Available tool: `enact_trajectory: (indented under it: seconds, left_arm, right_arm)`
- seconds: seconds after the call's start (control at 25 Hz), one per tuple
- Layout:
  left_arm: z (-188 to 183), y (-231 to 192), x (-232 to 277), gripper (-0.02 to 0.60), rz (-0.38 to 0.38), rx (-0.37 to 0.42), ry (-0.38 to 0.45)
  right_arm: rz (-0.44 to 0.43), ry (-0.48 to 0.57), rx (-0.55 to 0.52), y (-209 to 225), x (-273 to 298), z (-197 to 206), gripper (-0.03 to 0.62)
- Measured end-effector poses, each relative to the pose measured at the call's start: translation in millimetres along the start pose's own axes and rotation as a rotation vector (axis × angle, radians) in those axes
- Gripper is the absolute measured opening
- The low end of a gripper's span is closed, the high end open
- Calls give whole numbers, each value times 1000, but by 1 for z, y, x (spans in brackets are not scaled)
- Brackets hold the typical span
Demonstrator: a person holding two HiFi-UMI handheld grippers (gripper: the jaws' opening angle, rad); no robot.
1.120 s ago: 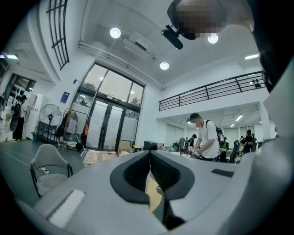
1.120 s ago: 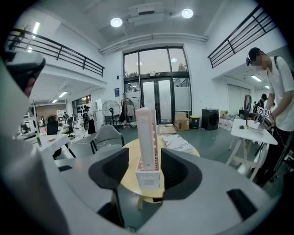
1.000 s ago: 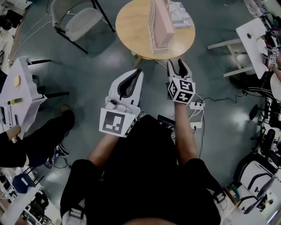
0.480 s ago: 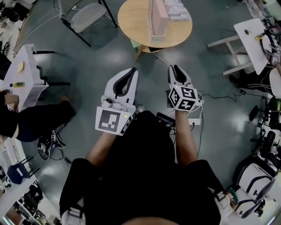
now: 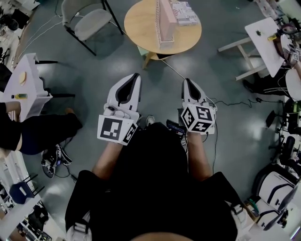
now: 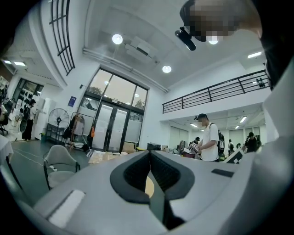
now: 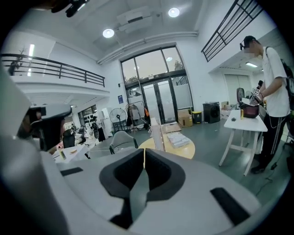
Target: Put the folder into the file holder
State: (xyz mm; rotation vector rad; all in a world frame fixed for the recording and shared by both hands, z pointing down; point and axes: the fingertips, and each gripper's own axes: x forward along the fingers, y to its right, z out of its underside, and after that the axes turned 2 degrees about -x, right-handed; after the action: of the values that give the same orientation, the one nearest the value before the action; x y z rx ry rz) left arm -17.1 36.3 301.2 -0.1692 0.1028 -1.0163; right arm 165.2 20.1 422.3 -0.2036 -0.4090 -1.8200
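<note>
A white mesh file holder (image 5: 162,23) stands on the round wooden table (image 5: 141,23) at the top of the head view, with a pink folder (image 5: 167,16) upright in it. The holder (image 7: 155,133) also shows past the right gripper's jaws. My left gripper (image 5: 134,76) is shut and empty over the floor, well short of the table. My right gripper (image 5: 187,83) is beside it. Its jaws have just been closing with nothing between them and now stand shut. Both gripper views show jaws together, left (image 6: 149,153) and right (image 7: 144,150).
A stack of printed papers (image 5: 182,12) lies on the table beside the holder. A grey chair (image 5: 89,21) stands left of the table, and white tables at right (image 5: 268,40) and left (image 5: 26,80). Cables and a power strip (image 5: 209,106) lie on the floor. A seated person's leg (image 5: 42,132) is at left.
Both grippers have drawn back from the round table toward my body. The right gripper's jaws went from open to shut, empty. The left jaws stayed shut.
</note>
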Motion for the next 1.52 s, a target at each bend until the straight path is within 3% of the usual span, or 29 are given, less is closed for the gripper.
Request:
enact_trajectory:
  seconds: [0.6,1.52]
  left_arm:
    - [1,-32,-26,6,61,23,-22]
    - [0,-43,-51,6,67,19,-16]
  right_arm:
    - [73,129,14,-46,-45,-45,-3]
    - [49,104,-6,-71,-40,-40,-6]
